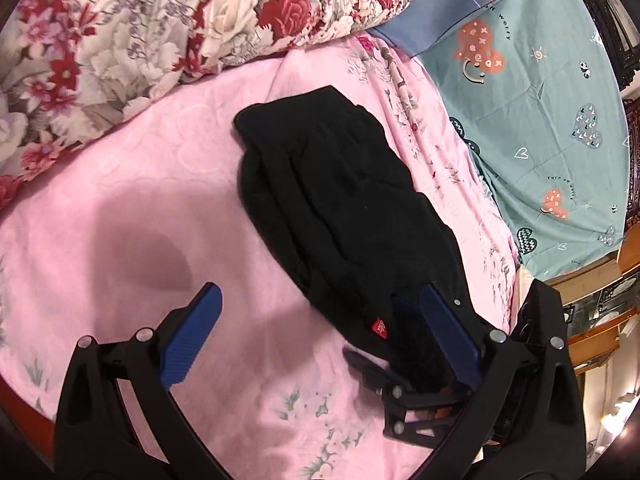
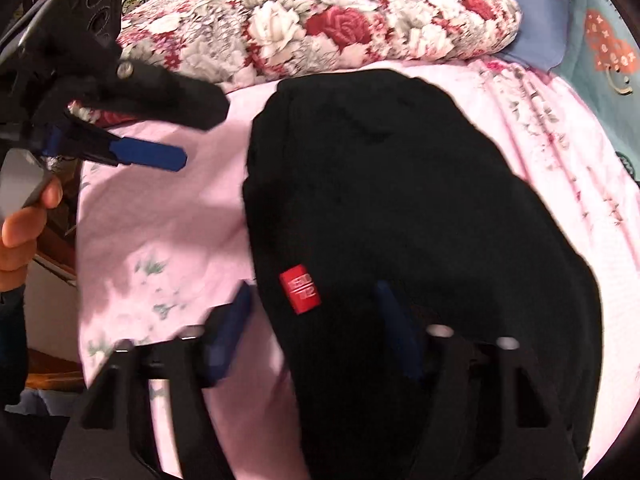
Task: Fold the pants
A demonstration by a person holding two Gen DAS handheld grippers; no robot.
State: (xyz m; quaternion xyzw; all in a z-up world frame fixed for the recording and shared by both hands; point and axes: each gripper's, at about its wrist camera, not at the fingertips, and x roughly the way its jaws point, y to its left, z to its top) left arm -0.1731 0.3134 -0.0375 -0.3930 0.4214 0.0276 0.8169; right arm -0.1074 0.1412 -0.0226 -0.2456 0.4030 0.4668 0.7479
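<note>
Left claw (image 1: pixel 320 320): jaws spread wide, nothing held. Its left blue pad stands over bare pink bedsheet (image 1: pixel 132 184); its right pad sits at the near end of the black pants (image 1: pixel 332 184), apparently resting on or just over the cloth. I cannot tell whether it presses down.

Right claw (image 2: pixel 316 332): jaws also wide, empty. In the right wrist view the left pad is just beside the left edge of the pants and the right pad lies over the dark cloth, so the edge carrying the red tag (image 2: pixel 300 289) falls between them. This view is blurred; contact cannot be confirmed.

The pants lie on the bed as a long narrow bundle, already doubled lengthwise by the look of the layered edges, running from the claws toward the floral quilt (image 1: pixel 132 32). A teal patterned sheet (image 1: pixel 540 128) lies to the right, well apart.

Assessment: the step in hand appears to be taking the near end for a further fold toward the far end. To do it well:
- Close each claw on all layers at the near corners, not on the top layer alone, and not on the bedsheet beneath.
- Keep the two grips level and apart so the edge stays taut.
- Lift low, carry the end straight along the bundle, and lay it square on the far end.

Risk: the soft bedsheet may be pinched with the cloth.
</note>
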